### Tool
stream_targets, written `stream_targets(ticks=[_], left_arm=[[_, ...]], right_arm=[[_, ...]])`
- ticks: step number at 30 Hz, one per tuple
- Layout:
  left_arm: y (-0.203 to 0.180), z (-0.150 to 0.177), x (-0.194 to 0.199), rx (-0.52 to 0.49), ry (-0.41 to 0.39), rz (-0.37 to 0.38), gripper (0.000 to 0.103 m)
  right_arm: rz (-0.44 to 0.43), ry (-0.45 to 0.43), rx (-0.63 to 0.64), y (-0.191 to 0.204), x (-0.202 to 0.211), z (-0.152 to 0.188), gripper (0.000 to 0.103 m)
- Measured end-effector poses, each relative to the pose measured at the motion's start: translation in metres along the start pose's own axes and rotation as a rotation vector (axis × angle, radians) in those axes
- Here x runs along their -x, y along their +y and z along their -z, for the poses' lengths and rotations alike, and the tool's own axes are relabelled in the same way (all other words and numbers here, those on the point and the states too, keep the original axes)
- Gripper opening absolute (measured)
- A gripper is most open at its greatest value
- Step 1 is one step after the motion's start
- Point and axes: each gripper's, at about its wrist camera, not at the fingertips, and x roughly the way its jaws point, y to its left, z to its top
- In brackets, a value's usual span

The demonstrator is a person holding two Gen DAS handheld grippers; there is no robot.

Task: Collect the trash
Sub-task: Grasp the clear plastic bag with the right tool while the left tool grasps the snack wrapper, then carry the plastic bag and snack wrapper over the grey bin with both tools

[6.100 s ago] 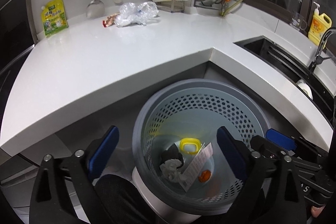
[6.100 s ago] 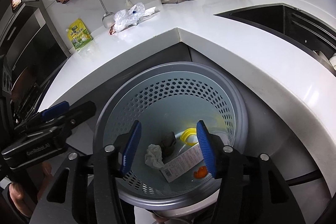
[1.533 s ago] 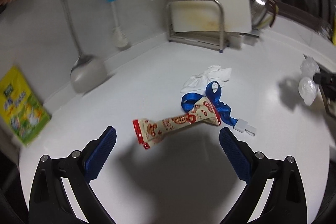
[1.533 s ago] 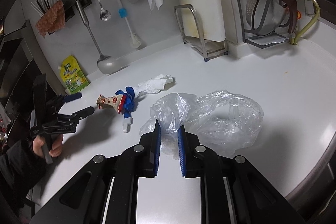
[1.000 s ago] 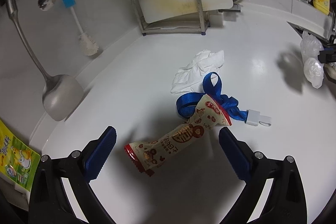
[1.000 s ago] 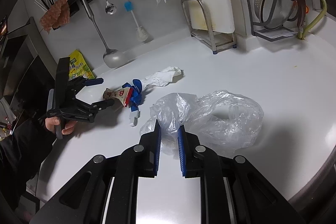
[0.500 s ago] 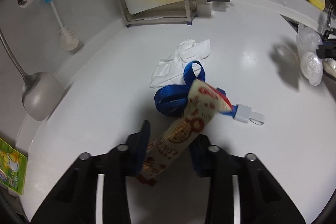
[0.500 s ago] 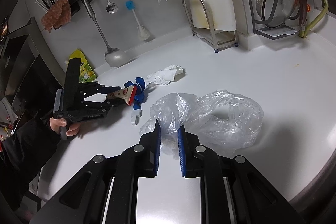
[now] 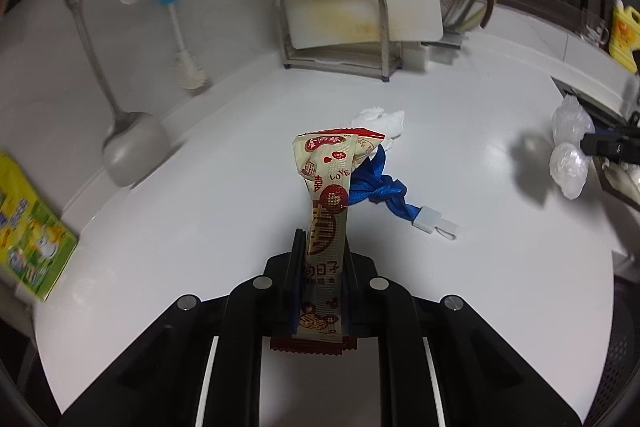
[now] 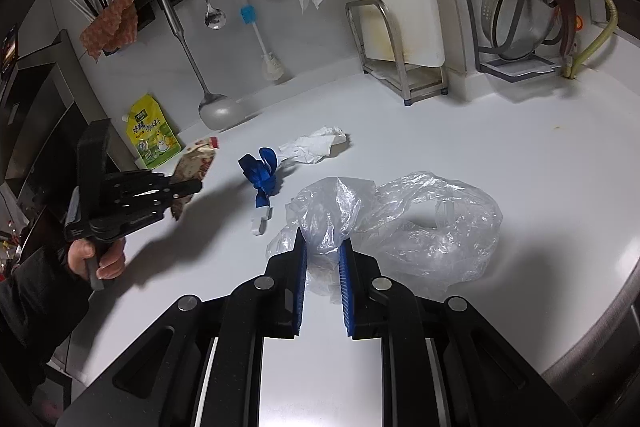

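My left gripper (image 9: 322,247) is shut on a cream-and-red snack wrapper (image 9: 330,195), which stands up from its pads clear of the white counter (image 9: 200,219). From the right wrist view the same gripper (image 10: 192,187) holds the wrapper (image 10: 196,159) at the left, in a person's hand. My right gripper (image 10: 323,247) is shut on a crumpled clear plastic bag (image 10: 420,223) that rests on the counter. A blue lanyard (image 9: 376,183) with a white clip and a crumpled white tissue (image 9: 380,121) lie beyond the wrapper.
A cutting board in a metal rack (image 9: 352,15) stands at the back. A ladle (image 9: 128,143) and a brush (image 9: 180,39) hang on the wall. A yellow-green pouch (image 9: 28,223) leans at the left. A sink edge (image 9: 592,99) is at the right, with a yellow bottle (image 9: 622,35).
My left gripper went from wide open around the wrapper to shut on it and has lifted it off the counter, upright. The right gripper has stayed still on the bag.
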Motion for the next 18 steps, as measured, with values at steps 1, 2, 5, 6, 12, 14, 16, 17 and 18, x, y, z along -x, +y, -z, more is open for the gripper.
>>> stream_targets(ticks=[1,2,5,6,12,14,16,17,18], left_arm=[[-0.001,0.001,0.008,0.016,-0.007,-0.009,0.015],[-0.003,0.003,0.016,0.032,-0.013,-0.022,0.015],[-0.01,0.011,0.043,0.086,-0.028,-0.057,0.015],[-0.014,0.014,0.054,0.103,-0.035,-0.068,0.015],[-0.057,0.041,0.111,0.149,-0.074,-0.122,0.015],[-0.073,0.053,0.126,0.172,-0.077,-0.118,0.015],[-0.091,0.066,0.139,0.212,-0.07,-0.112,0.015],[-0.1,0.073,0.144,0.233,-0.064,-0.111,0.015],[-0.107,0.079,0.147,0.248,-0.059,-0.118,0.015]], right_arm=[[0.003,-0.003,-0.002,0.001,0.003,0.002,0.015],[0.005,-0.007,-0.002,0.003,0.007,0.004,0.015],[0.014,-0.013,-0.001,0.008,0.018,0.012,0.015],[0.015,-0.015,-0.003,0.011,0.024,0.016,0.015],[0.027,-0.044,-0.019,0.026,0.057,0.042,0.015],[0.033,-0.054,-0.023,0.035,0.069,0.055,0.015],[0.045,-0.057,-0.017,0.044,0.08,0.07,0.015],[0.052,-0.057,-0.013,0.049,0.084,0.077,0.015],[0.06,-0.057,-0.01,0.054,0.09,0.088,0.015]])
